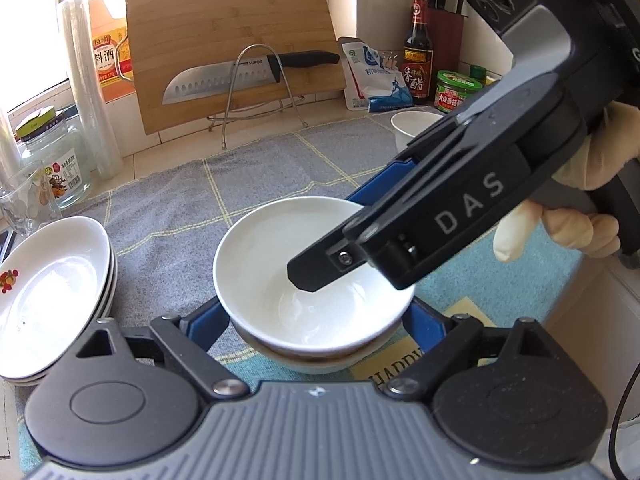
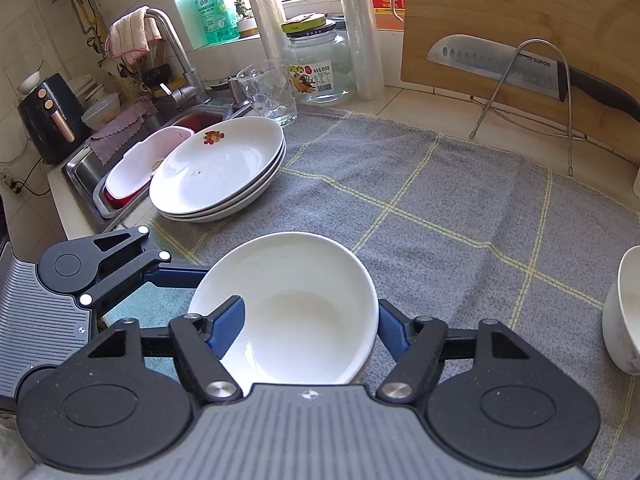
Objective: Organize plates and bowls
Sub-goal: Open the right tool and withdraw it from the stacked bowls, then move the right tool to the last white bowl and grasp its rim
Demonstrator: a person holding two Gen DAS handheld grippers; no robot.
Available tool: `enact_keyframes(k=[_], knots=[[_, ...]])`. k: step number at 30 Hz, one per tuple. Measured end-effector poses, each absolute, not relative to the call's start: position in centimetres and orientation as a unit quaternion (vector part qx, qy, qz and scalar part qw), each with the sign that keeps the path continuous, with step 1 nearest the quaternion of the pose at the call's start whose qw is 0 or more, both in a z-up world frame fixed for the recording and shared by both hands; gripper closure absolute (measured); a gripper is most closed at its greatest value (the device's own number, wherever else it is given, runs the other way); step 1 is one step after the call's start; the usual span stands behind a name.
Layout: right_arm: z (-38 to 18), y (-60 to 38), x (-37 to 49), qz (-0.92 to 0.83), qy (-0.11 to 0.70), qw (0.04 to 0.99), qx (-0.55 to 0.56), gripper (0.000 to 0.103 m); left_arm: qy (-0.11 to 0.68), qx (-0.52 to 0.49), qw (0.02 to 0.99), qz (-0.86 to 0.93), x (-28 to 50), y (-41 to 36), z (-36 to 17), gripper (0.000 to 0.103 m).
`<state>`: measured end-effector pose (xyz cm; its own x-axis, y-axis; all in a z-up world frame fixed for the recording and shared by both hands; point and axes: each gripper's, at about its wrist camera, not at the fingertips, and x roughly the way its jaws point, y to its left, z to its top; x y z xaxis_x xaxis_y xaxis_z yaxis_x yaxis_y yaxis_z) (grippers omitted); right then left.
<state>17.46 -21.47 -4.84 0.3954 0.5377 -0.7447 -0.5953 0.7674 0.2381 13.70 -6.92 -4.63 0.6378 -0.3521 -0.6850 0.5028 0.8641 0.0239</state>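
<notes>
- White plates [image 2: 218, 168] sit in a stack on the far left, on the grey checked cloth [image 2: 440, 220] that covers the bench, right next to the sink [image 2: 84, 168].
- A clear glass cup [image 2: 270, 94] and a big glass jar [image 2: 320, 68] stand behind the plates, near the window.
- In the middle, a white bowl [image 2: 292, 312] sits on top of another bowl [image 1: 312, 362]. Only the edge of the lower one peeks out under it.
- The left hand-held gripper [image 1: 314, 324] is spread around the lower part of this little stack. Its blue pads [image 1: 208, 320] are close to the sides, but I cannot tell if they touch.
- The right hand-held gripper [image 2: 310, 326] is spread too, with the rim of the top bowl between its fingers. One blue pad is inside the bowl and one is outside, and neither looks pressed on the rim.
- A wooden board [image 1: 236, 48] leans at the back, with a big knife [image 1: 248, 74] resting on a wire stand in front of it.
- On the right, one more white bowl [image 2: 624, 312] stands alone on the cloth, well apart from the stack.
- I think the step now is letting go of the bowl that is stacked.
- Next, I think a hand-held gripper needs to lift away gently, so it does not tip the stack, and then go to the bowl on the right and pinch its rim.
</notes>
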Motion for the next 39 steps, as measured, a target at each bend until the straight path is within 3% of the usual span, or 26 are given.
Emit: enact_keyframes(k=[4,10,25,39], knots=[[-4.4,-21.7,17.2,0.340,0.423,0.839,-0.029,0.007,0.341,0.109,0.902,-0.241,13.2,-6.7,-4.5,0.004],[-3.7,-21.9,16.7,0.326,0.413,0.849,-0.039,0.003,0.332,0.110,0.903,-0.249,12.4,-6.1,-4.0,0.004],[-1.7,-24.9,13.7,0.210,0.373,0.902,-0.049,0.000,0.291,0.122,0.883,-0.347,12.2,-5.9,-1.7,0.001],[-1.9,-33.5,11.4,0.051,0.379,0.922,-0.051,0.000,0.249,0.132,0.868,-0.410,12.5,-13.3,-1.0,0.001]])
